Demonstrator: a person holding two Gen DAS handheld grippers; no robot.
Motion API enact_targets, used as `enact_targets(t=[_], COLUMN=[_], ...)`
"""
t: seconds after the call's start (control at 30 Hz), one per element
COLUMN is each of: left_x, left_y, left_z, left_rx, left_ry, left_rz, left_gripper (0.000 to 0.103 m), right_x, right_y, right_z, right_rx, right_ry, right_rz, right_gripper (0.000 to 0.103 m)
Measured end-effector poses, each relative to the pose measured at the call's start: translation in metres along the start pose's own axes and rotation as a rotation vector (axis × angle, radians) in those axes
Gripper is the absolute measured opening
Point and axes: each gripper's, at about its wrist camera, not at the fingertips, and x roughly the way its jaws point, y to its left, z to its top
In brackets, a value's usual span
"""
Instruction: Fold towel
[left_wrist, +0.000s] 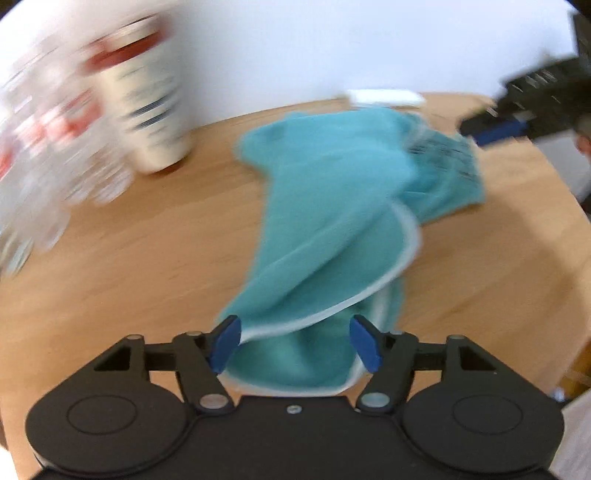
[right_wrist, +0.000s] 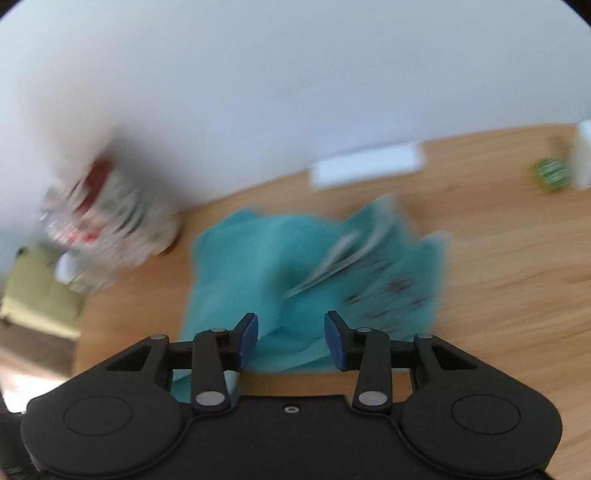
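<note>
The teal towel (left_wrist: 332, 206) lies crumpled on the wooden bench (left_wrist: 129, 266), bunched and twisted, its pale-edged near end running in between the spread jaws of the left gripper (left_wrist: 295, 341); whether either blue pad actually touches the cloth is hard to tell through the blur. The right gripper (right_wrist: 291, 339) hangs over the towel's near edge with its jaws apart and gripping nothing, bare wood showing just beneath them. A printed tag on the towel's far right part is too smeared to read. At far left stands a cream canister (left_wrist: 151, 110) with a red band, beside a clear packet (left_wrist: 40, 147), both badly blurred. A flat white object (right_wrist: 365, 166) lies by the wall, and a green ball (right_wrist: 550, 177) sits far right.
</note>
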Motion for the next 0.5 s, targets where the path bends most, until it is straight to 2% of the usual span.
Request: enact_targets(t=[0.07,0.17,0.23,0.3,0.5], left_x=[0.009,0.029,0.043,0.055,0.048], left_y=[-0.017,-0.038,-0.047,-0.053,-0.059], left_z=[0.009,0.023,0.031,0.038,0.041], left_rx=[0.065,0.145,0.170,0.187,0.223], left_ry=[-0.015,-0.022,-0.021,-0.011,0.000], left_rz=[-0.005,0.025,0.051,0.083,0.056], left_gripper=[0.067,0.067,0.067,0.067,0.067], right_x=[0.000,0.006,0.010,0.015,0.044], right_y=[-0.016,-0.025,-0.028,-0.026,-0.032], right_z=[0.009,0.016,0.019,0.020,0.035], right_rx=[-0.017,-0.046,-0.118,-0.167,-0.159], right_ry=[0.000,0.006,0.006,0.008,0.065], right_rz=[-0.048,-0.071,-0.074,-0.089,-0.090], right_gripper=[0.045,0.046,0.057,0.061,0.061])
